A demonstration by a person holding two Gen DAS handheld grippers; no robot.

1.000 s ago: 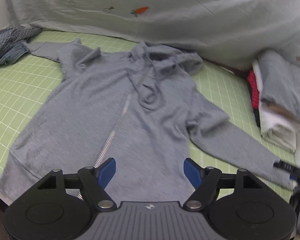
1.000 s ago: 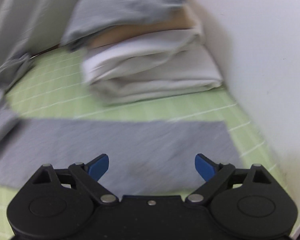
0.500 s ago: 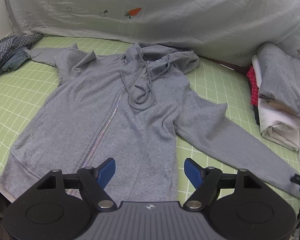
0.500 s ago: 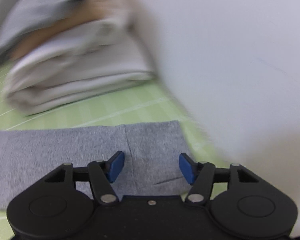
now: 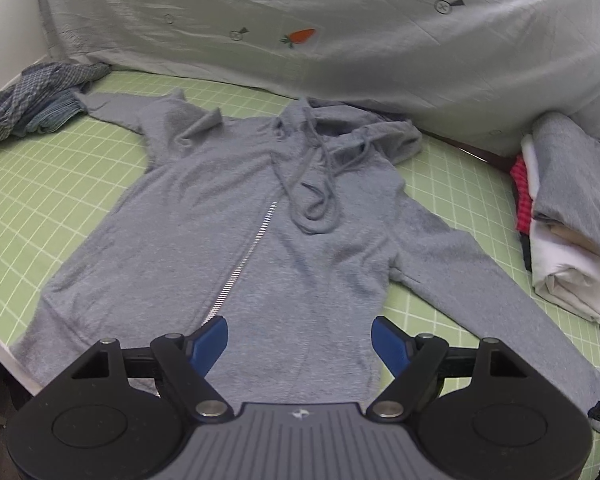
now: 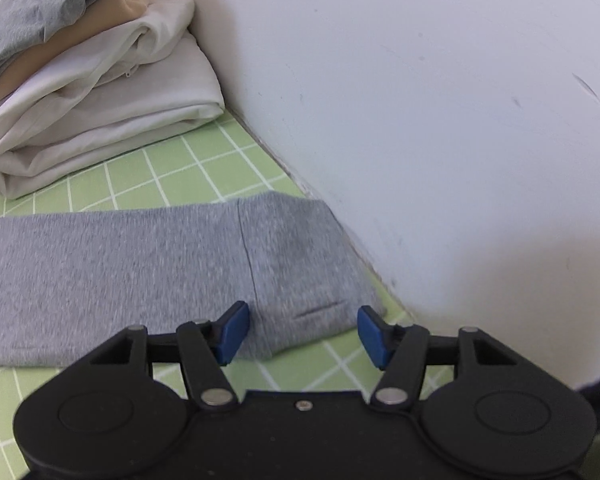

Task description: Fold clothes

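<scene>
A grey zip hoodie (image 5: 260, 240) lies front up on the green grid mat (image 5: 40, 200), hood at the far end, both sleeves spread out. My left gripper (image 5: 300, 340) hovers over the hem near the zip's lower end, open, its jaws opening slightly wider, nothing pinched. The hoodie's right sleeve (image 5: 480, 280) runs out to the lower right. In the right wrist view its cuff (image 6: 296, 248) lies flat against the white wall (image 6: 420, 120). My right gripper (image 6: 302, 332) is just above the cuff's near edge, jaws half-wide and astride it, the pads not pressing.
A stack of folded clothes (image 5: 568, 216), grey on top of beige and white (image 6: 92, 100), sits at the mat's right edge by the wall. A crumpled checked garment (image 5: 32, 100) lies far left. A grey carrot-print duvet (image 5: 340, 32) is bunched along the back.
The right gripper slid along the sleeve to its cuff by the wall and its jaws narrowed from wide to half-wide. The left gripper's view barely shifted.
</scene>
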